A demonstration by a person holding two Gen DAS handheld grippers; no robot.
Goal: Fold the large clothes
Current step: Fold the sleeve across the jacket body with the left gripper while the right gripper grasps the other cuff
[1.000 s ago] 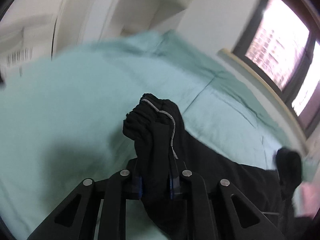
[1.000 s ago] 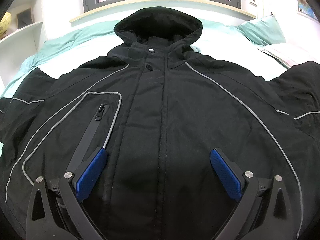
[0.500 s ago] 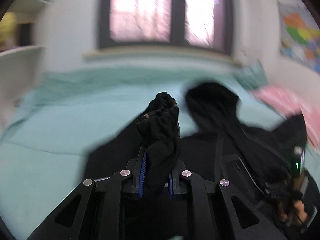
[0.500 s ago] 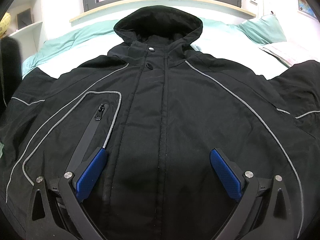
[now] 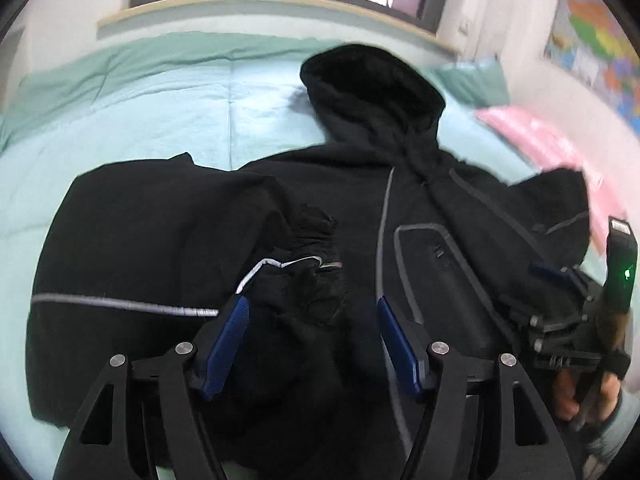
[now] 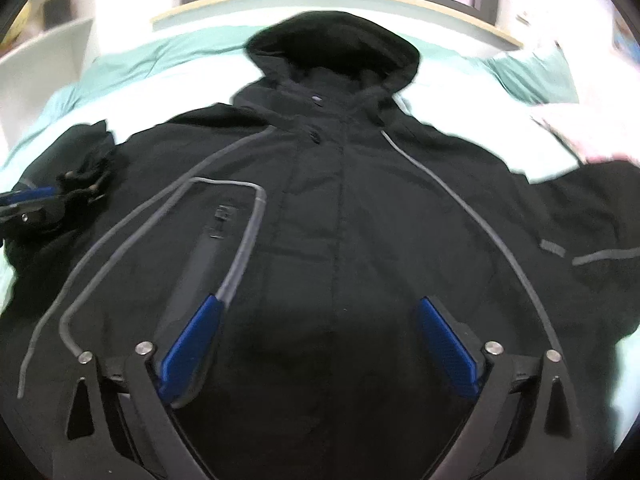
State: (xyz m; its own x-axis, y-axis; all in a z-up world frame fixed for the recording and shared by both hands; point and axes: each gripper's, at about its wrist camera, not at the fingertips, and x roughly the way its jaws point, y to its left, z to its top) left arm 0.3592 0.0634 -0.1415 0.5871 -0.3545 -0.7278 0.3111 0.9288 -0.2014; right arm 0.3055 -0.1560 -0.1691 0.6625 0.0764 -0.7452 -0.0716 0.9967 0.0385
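Across the mint-green bedspread (image 5: 168, 92) lies a black hooded jacket (image 6: 328, 216), front up, hood toward the window. Its sleeve (image 5: 160, 248) is folded inward, cuff bunched between the opening jaws of the left gripper (image 5: 312, 316), whose blue pads no longer press it. Over the jacket's front hovers the right gripper (image 6: 320, 320), jaws wide apart and empty. No lettering is readable; the wall poster (image 5: 596, 48), possibly a map, is blurred.

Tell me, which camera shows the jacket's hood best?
The right wrist view. There the hood sits near the top centre, facing the camera, with the collar snaps below it in view. In the left wrist view the hood is also visible but off to the right, seen at an angle and blurrier, just a dark shape.
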